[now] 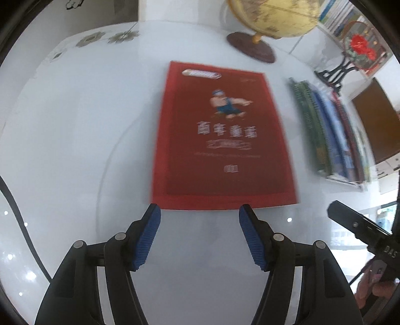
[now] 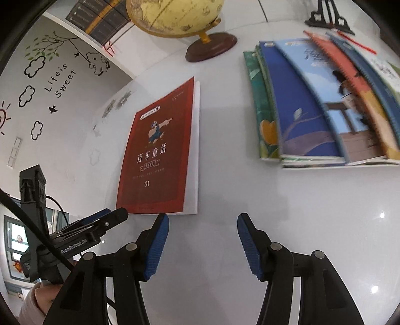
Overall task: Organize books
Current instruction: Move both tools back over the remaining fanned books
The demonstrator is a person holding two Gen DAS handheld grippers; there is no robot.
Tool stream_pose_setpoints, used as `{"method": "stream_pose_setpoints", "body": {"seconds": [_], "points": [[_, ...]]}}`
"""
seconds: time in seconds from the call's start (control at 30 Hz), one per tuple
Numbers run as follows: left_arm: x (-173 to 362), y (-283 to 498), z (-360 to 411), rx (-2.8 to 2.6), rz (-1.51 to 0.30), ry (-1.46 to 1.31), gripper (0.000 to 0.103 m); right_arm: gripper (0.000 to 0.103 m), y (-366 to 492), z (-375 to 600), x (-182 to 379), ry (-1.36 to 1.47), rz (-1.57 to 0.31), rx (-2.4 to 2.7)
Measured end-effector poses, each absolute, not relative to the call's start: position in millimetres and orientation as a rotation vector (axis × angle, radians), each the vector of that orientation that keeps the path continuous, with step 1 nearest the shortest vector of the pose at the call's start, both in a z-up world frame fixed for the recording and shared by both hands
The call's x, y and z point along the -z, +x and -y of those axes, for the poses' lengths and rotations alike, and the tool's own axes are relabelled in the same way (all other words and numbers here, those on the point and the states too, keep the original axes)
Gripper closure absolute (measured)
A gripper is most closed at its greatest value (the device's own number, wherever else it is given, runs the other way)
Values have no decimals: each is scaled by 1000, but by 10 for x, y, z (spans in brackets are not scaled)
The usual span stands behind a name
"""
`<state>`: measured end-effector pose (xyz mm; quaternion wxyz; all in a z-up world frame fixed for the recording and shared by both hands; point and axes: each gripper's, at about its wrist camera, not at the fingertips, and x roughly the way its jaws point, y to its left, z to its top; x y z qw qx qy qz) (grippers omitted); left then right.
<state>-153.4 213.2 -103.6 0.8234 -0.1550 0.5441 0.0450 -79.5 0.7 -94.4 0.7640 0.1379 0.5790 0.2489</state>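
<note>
A red book (image 1: 222,140) with a cartoon figure and white characters lies flat on the white table (image 1: 75,125). My left gripper (image 1: 199,212) is open and empty, its fingertips just at the book's near edge. In the right wrist view the same red book (image 2: 160,155) lies ahead to the left. My right gripper (image 2: 203,221) is open and empty, a little right of the book's near corner. A row of several books (image 2: 325,105) leans together to the right; it also shows in the left wrist view (image 1: 330,130).
A yellow globe (image 1: 272,17) on a dark wooden base stands behind the red book. A black ornate stand (image 1: 332,72) with a red flower fan sits behind the book row. The left gripper body (image 2: 82,235) shows at the right view's lower left.
</note>
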Motion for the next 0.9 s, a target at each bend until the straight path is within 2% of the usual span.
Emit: {"method": "stream_pose_setpoints", "body": {"seconds": [0.4, 0.67, 0.9], "points": [[631, -1025, -1182, 33, -1105, -302, 40, 48, -694, 983, 669, 311, -1078, -484], [458, -534, 81, 136, -1096, -300, 40, 48, -414, 2288, 711, 259, -1030, -422], [557, -48, 996, 158, -1113, -343, 40, 47, 48, 3188, 912, 193, -1038, -467]]}}
